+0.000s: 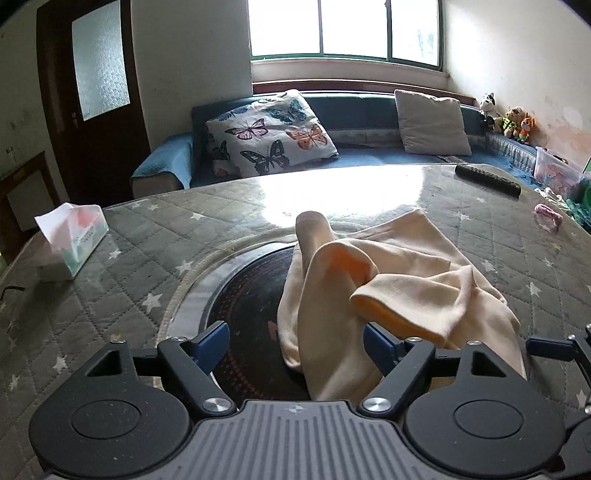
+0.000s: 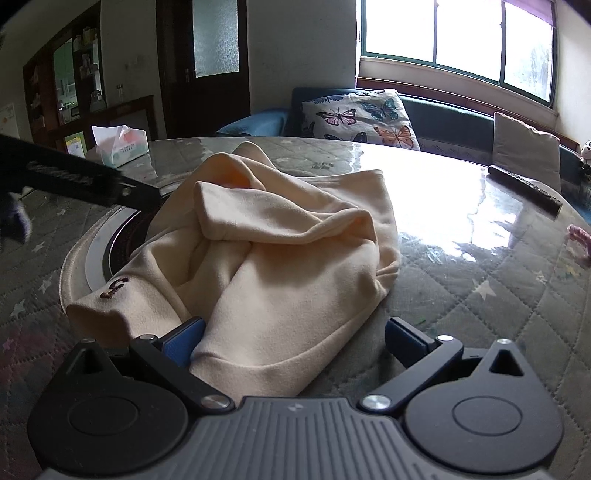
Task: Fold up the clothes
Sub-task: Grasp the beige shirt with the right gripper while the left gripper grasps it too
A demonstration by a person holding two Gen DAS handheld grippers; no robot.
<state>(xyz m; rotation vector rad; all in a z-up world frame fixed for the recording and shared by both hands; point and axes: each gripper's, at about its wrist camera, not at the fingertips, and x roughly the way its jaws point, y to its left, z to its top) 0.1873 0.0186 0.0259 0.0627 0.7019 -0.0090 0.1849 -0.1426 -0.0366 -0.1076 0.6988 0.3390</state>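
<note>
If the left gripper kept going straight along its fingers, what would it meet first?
Most likely the cream garment, already bunched between the open fingers of the left gripper. Beyond it lies the glass-topped table; depth is uncertain.

Bright window (image 1: 343, 27) backlight, tabletop (image 2: 443, 192) glare, fisheye edges

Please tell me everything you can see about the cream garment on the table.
The cream garment looks like soft, fleecy fabric, with an orange inner side and a small dark embroidered mark. It lies crumpled, unfolded, on the table, partly over its dark round centre. Cloth lies between both grippers' open fingers; neither clamps it.
</note>
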